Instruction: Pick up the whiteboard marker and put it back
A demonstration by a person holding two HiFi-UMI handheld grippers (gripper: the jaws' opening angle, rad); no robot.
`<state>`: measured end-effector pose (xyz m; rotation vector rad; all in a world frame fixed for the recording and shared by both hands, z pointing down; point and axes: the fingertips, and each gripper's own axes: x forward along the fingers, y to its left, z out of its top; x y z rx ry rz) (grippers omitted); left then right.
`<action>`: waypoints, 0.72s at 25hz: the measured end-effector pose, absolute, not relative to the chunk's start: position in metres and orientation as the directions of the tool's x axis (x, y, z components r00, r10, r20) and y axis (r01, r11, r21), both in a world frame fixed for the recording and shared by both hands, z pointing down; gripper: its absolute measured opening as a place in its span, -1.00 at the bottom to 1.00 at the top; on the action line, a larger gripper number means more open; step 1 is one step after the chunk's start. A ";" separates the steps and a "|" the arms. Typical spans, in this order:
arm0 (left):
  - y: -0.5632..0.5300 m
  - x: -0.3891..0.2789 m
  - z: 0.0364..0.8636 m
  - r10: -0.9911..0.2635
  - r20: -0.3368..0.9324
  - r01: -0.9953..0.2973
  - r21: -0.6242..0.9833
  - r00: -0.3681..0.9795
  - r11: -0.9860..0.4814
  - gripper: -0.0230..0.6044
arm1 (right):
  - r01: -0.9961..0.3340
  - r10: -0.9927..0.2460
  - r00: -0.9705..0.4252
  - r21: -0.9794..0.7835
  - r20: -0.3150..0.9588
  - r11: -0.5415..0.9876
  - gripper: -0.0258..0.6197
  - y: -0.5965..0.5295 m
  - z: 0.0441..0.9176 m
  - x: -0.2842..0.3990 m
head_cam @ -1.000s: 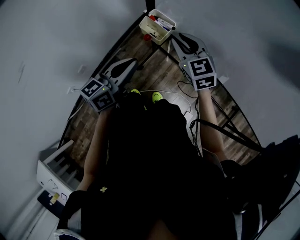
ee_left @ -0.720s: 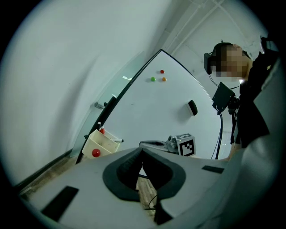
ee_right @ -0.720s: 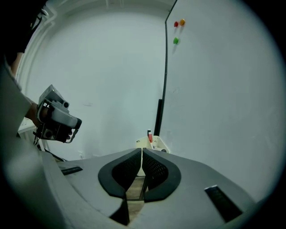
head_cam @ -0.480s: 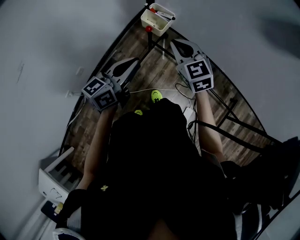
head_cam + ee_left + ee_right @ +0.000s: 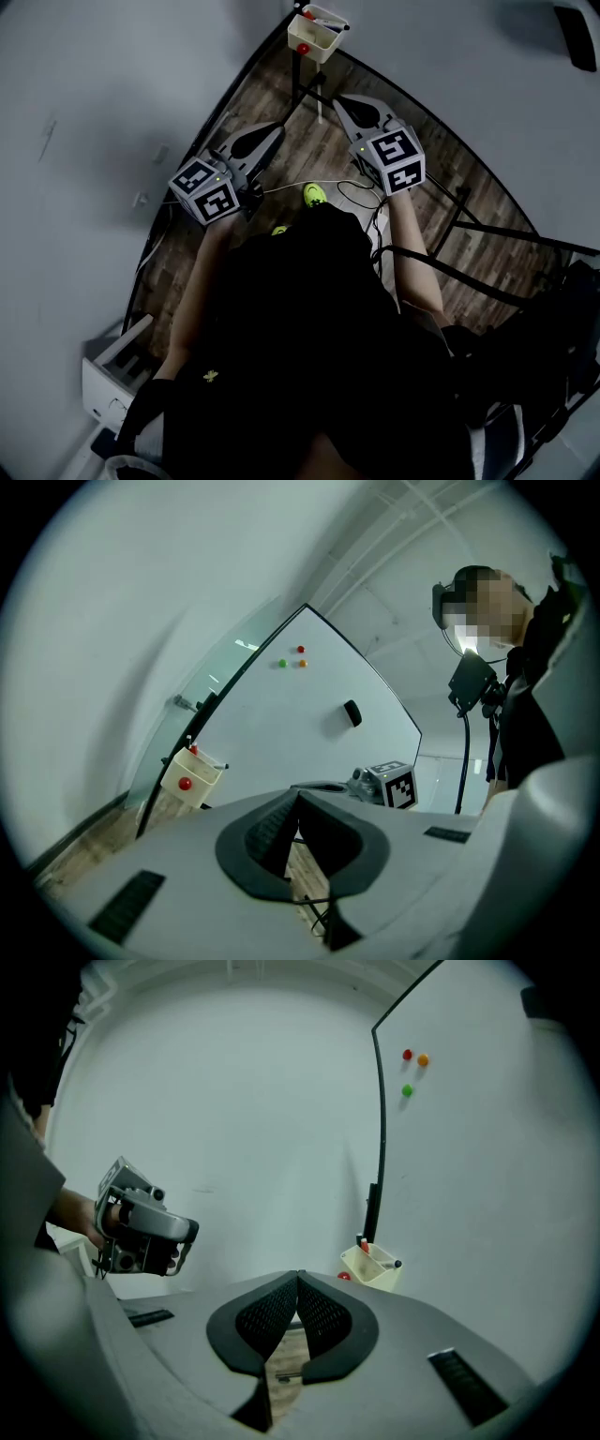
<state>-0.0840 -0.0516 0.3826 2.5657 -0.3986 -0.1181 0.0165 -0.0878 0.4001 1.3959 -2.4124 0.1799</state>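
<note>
A cream marker tray (image 5: 314, 34) hangs at the whiteboard's lower corner, with markers (image 5: 324, 21) lying in it and a red magnet (image 5: 303, 49) on its front. The same tray (image 5: 372, 1267) shows a dark-capped marker (image 5: 390, 1264) in the right gripper view. My right gripper (image 5: 341, 102) is held well back from the tray; its jaws have just closed and nothing is between them. My left gripper (image 5: 276, 129) hangs further left, also short of the tray (image 5: 190, 775), its jaws together and empty.
The whiteboard (image 5: 300, 724) carries three small coloured magnets (image 5: 300, 650) and a black eraser (image 5: 352, 712). Its dark stand legs (image 5: 487, 230) and loose cables (image 5: 361, 192) cross the wooden floor. A white shelf unit (image 5: 112, 380) stands at lower left.
Both grippers have drawn back from the tray, which now sits higher in the head view. The right gripper's jaws went from open beside the tray to shut.
</note>
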 end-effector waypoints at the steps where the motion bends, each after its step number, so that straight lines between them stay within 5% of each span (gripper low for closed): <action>1: -0.046 -0.088 0.383 -0.297 -0.008 -0.249 0.521 0.955 -0.816 -0.94 | -0.861 -0.817 -0.455 0.057 0.356 0.505 -0.89 -0.081 0.400 0.012; 18: 0.038 -0.127 0.389 -0.145 -0.017 -0.115 0.522 0.989 -0.845 -0.94 | -0.904 -0.837 -0.385 0.023 0.389 0.426 -0.89 0.036 0.408 -0.051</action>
